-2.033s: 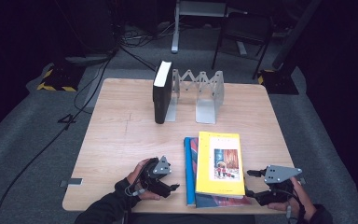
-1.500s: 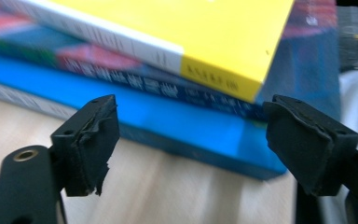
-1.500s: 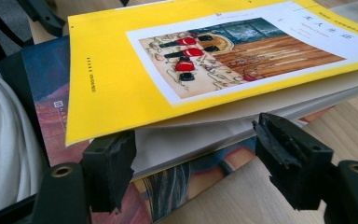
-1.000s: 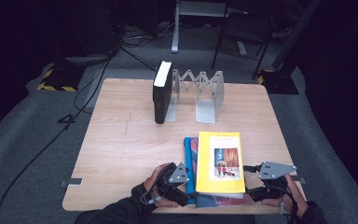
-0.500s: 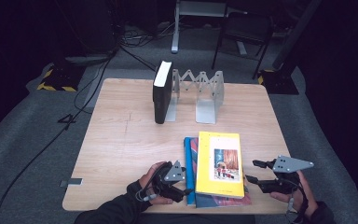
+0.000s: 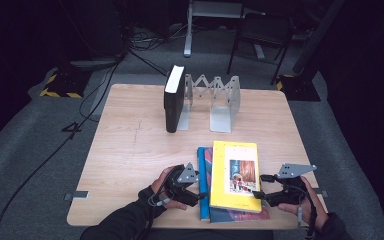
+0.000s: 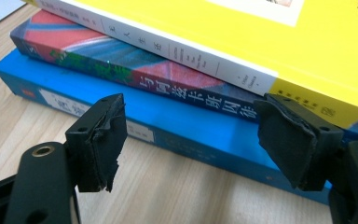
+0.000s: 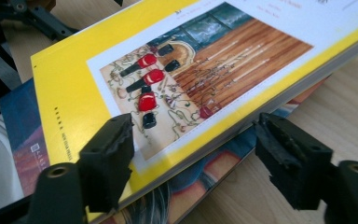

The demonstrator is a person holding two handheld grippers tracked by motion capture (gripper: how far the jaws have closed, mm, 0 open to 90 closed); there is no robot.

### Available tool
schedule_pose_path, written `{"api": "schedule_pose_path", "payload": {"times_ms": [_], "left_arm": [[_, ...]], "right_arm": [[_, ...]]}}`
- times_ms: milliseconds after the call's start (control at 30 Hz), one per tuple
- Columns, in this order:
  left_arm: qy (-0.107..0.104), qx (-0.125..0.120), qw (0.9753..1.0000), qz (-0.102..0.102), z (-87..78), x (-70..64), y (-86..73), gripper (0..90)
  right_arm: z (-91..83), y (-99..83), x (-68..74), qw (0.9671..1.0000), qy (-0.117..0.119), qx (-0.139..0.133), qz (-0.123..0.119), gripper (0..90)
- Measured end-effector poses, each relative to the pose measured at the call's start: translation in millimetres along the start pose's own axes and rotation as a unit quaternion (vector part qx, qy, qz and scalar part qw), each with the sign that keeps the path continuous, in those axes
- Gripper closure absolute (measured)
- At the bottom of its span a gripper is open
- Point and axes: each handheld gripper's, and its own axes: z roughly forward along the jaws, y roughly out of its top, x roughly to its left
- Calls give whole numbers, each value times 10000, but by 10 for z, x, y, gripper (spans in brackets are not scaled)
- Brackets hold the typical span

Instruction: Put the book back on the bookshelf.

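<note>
Three books lie stacked near the table's front edge: a yellow book (image 6: 235, 175) on top, a red-and-blue patterned book (image 6: 240, 214) under it, and a blue book (image 6: 203, 185) at the bottom. My left gripper (image 6: 198, 192) is open at the stack's left side. In the left gripper view it (image 7: 193, 135) faces the spines of the blue book (image 7: 177, 126), the patterned book (image 7: 135, 65) and the yellow book (image 7: 242, 32). My right gripper (image 6: 260, 187) is open at the stack's right side. Its jaws (image 8: 198, 149) stand either side of the near corner of the yellow book (image 8: 168, 60).
A black book (image 6: 173, 100) stands upright at the left end of a grey folding book rack (image 6: 215, 97) at the back of the wooden table (image 6: 130, 145). Beyond the table are chair legs and cables on a dark floor.
Both grippers have closed in on the stack, the left one moving right to the spines and the right one moving left to the yellow book's corner. The books have not moved.
</note>
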Motion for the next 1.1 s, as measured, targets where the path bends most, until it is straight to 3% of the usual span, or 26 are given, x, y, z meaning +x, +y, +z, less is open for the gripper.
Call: {"api": "schedule_pose_path", "payload": {"times_ms": [67, 200, 367, 400, 500, 567, 633, 767, 867, 1000, 1100], "left_arm": [[62, 30, 10000, 46, 18, 6, 12, 244], [187, 54, 9998, -33, 46, 71, 23, 241], [269, 8, 9995, -141, 71, 145, 47, 241], [313, -23, 9992, -249, 86, 196, 49, 247], [207, -39, 9993, -323, 101, 251, 49, 216], [165, -24, 9992, -368, 109, 278, 68, 209], [348, 6, 9989, -304, 116, 301, 68, 229], [440, 91, 9985, -320, 133, 360, 40, 243], [384, 86, 9986, -351, 143, 386, 42, 235], [437, 66, 9984, -340, 149, 411, 47, 228], [451, 50, 9985, -290, 152, 431, 47, 234]], "right_arm": [[46, 7, -60, 9997, 152, 31, 199, 241], [93, 46, -118, 9991, 293, 171, 261, 200], [126, 110, -128, 9990, 287, 328, 106, 179], [128, 118, -124, 9990, 281, 346, 69, 180], [128, 127, -115, 9991, 248, 338, -10, 182], [131, 143, -84, 9994, 142, 227, -207, 224], [155, 169, -67, 9994, 108, 169, -266, 239], [174, 210, -57, 9989, 56, 38, -470, 310], [180, 233, -55, 9981, 35, -75, -615, 354], [195, 307, -91, 9966, 286, -309, -704, 448], [292, 374, -145, 9969, 482, -194, -589, 439]]}}
